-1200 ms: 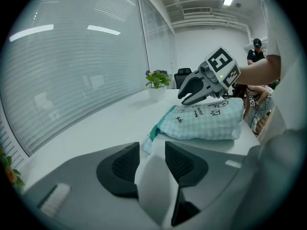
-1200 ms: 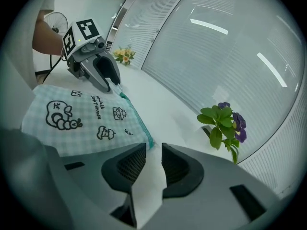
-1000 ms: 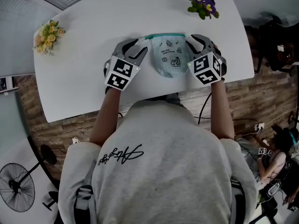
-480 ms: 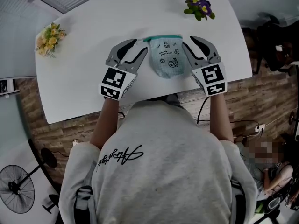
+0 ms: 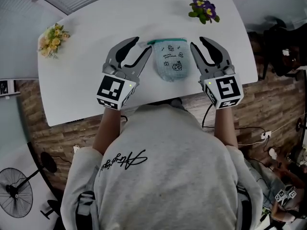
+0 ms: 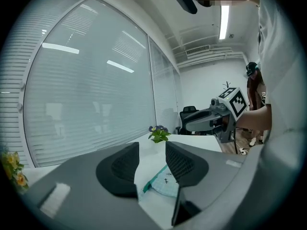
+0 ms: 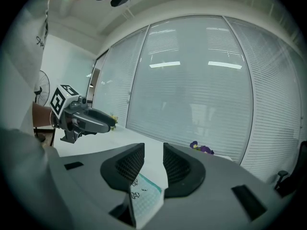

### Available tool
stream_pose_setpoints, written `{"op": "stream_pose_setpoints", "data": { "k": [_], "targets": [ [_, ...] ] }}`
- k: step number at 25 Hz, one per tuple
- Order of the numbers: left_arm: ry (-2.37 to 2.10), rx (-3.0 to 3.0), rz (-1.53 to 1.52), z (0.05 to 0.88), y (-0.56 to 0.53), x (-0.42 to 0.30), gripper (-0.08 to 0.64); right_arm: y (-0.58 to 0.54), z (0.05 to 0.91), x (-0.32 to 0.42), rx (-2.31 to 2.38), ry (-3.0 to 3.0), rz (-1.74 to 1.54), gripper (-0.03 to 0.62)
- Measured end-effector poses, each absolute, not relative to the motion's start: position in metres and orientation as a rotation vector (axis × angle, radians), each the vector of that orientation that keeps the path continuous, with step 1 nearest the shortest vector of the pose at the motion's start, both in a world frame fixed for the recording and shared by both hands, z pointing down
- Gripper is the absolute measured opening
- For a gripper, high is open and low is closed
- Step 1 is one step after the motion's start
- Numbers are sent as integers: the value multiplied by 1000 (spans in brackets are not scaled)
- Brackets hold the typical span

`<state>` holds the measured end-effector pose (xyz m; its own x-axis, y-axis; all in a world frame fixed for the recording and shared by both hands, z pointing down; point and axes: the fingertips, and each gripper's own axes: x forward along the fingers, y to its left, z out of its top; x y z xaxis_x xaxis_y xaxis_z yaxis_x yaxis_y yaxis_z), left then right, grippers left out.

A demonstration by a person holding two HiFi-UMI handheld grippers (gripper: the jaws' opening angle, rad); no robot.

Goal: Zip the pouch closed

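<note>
- The pouch lies flat on our white table, purple flowers at its 1 o'clock.
- Our left gripper hangs at its 9 o'clock, jaws well apart, gripping nothing.
- Our right gripper hangs at 3 o'clock; its jaws, just closing slightly, stand apart and empty.

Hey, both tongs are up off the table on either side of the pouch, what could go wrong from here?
Neither the left tongs nor the right tongs grip the pouch; both stand open. A one-sided tug on its teal zipper edge may just slide the soft pouch across the table. The purple flowers stand close beyond the right tongs; a wide sweep might knock them over.
</note>
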<state>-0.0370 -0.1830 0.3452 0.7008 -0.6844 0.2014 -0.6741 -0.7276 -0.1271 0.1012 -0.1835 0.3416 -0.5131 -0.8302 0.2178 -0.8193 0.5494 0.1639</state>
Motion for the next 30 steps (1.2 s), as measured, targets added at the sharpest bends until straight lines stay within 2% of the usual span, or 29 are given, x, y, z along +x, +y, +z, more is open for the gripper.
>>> {"op": "stream_pose_setpoints", "data": {
  "k": [11, 22, 30],
  "targets": [
    [1106, -2838, -216, 302, -171, -37, 153, -173, 293, 97, 1418, -2639, -106, 104],
    [1074, -2843, -106, 275, -163, -31, 72, -165, 269, 95, 1422, -2700, -140, 24],
    [1071, -2832, -115, 270, -162, -32, 31, -165, 263, 96, 1420, -2708, -132, 2]
  ]
}}
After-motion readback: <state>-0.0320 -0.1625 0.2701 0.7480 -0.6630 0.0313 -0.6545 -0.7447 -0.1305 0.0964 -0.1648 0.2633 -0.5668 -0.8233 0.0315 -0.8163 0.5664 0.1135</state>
